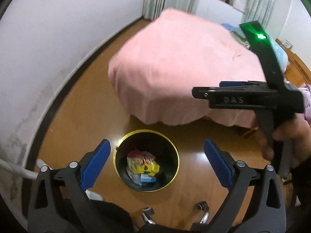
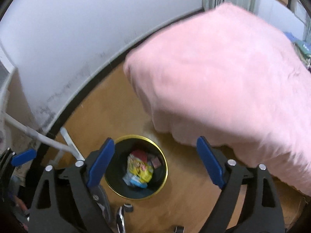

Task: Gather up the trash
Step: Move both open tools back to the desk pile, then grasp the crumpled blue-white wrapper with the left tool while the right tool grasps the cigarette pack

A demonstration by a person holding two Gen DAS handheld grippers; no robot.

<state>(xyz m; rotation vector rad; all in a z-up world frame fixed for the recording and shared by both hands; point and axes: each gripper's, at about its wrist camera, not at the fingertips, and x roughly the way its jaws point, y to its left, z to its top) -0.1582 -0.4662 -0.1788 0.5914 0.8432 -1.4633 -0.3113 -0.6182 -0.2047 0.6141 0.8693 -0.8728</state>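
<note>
A round black trash bin (image 1: 146, 160) with a gold rim stands upright on the wooden floor (image 1: 194, 174), its mouth facing straight up, in the open strip between the white wall (image 1: 48, 48) with its dark baseboard and the pink-covered bed (image 1: 175, 68). The bed's draped corner overhangs the floor just beyond the bin, and bare floor surrounds the bin on all sides. Inside lies crumpled trash (image 1: 142, 165): a yellow and red printed wrapper over blue and white packaging, its print too blurred to read. The left gripper (image 1: 157, 163) hangs above the bin with its blue-padded jaws spread wide and nothing between them. The right gripper (image 2: 155, 161) likewise stands over the bin, jaws released and empty; in the left view it shows from the side, gripped by a hand (image 1: 281, 141), with raised letters reading "DAS" on its body and a green light on its upright strip. Chair casters (image 1: 202, 207) sit at the near edge.
</note>
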